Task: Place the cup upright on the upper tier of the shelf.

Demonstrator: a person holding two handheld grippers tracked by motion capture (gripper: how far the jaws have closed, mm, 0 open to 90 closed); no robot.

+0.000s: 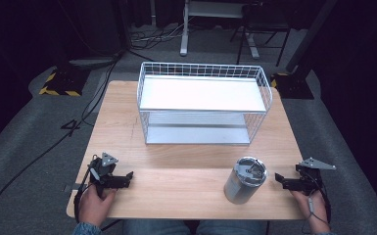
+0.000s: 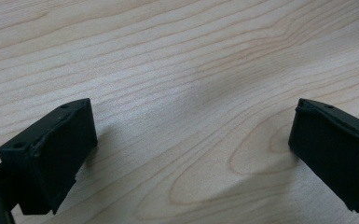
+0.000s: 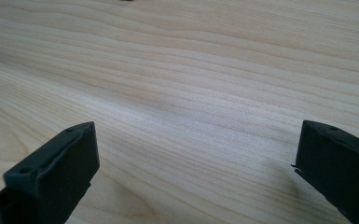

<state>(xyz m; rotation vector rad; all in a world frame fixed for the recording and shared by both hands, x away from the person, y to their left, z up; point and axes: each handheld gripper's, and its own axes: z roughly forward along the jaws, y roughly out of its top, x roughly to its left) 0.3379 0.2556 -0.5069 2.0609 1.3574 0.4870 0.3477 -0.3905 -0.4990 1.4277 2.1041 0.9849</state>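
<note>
A steel tumbler (image 1: 245, 179) with a lid stands near the front right of the wooden table (image 1: 186, 161). My right gripper (image 1: 280, 180) rests on the table just right of the tumbler, apart from it, pointing left. Its jaws stand wide open over bare wood (image 3: 196, 121), nothing between them. My left gripper (image 1: 128, 177) lies at the front left corner, held by a hand, pointing right. In the left gripper view its jaws are also open over bare wood (image 2: 191, 126).
A white wire basket shelf (image 1: 203, 103) with two levels stands at the back middle of the table. Cables run over the grey floor (image 1: 34, 147) to the left. Desk legs (image 1: 185, 29) and a chair base (image 1: 254, 34) stand beyond the table.
</note>
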